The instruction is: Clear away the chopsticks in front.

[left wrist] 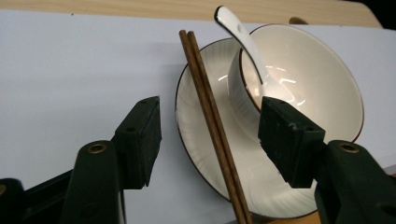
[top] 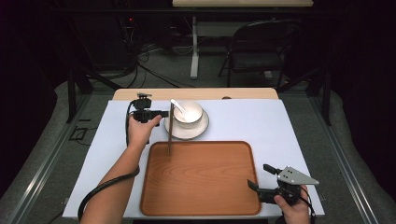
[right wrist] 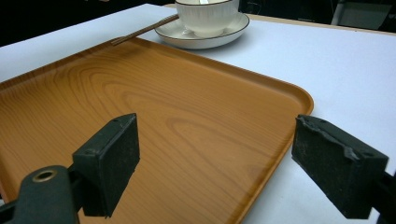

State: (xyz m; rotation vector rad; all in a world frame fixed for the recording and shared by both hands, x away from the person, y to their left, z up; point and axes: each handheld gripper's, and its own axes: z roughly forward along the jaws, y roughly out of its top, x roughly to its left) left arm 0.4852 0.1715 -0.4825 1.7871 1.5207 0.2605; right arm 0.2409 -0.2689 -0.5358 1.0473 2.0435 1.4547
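The person's left forearm is reaching up the table from the lower edge toward eleven o'clock, the hand wrapped around the left gripper [top: 164, 113] and turning it sideways so that it is pointing toward three o'clock, at the chopsticks [top: 170, 129]. From the left gripper view, its jaws are standing apart with the chopsticks [left wrist: 212, 126] running up between them; neither pad is touching the wood, a clear gap showing on each side. The pair of chopsticks is lying together, its upper end resting across the rim of the saucer [top: 173, 132] and its lower end resting on the far left corner of the wooden tray [top: 201, 179]. On the saucer a white bowl [top: 191, 115] is sitting, with a white spoon [top: 178, 107] leaning in it, handle toward ten o'clock.

The right hand is sitting low at five o'clock, just off the tray's near right corner, holding the right gripper [top: 260, 177] level and pointing toward nine o'clock across the tray. In the right gripper view its jaws are gaping wide over the tray's edge [right wrist: 280, 140], gripping nothing.
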